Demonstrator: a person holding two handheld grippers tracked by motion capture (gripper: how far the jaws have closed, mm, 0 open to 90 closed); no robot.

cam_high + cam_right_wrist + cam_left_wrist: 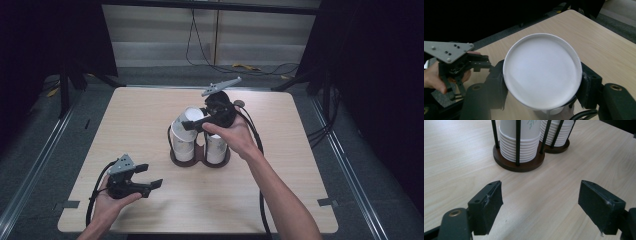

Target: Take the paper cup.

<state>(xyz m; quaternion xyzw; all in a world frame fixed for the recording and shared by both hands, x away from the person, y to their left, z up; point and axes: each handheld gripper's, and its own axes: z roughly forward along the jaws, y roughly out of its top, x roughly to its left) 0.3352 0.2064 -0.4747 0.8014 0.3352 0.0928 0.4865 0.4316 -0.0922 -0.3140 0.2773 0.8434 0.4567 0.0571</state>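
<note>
Our right gripper (196,123) clamps a white paper cup (187,119) tilted above the left stack (183,142) in the cup holder (200,161) at bench centre. Our left gripper (150,176), jaws wide and empty, waits at seven o'clock from the holder, so the right hand is nearer.

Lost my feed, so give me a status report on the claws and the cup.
Right claw shut on a white paper cup, tilted above the cup holder. Left claw open, empty, low over the table. Nothing in the way.
</note>
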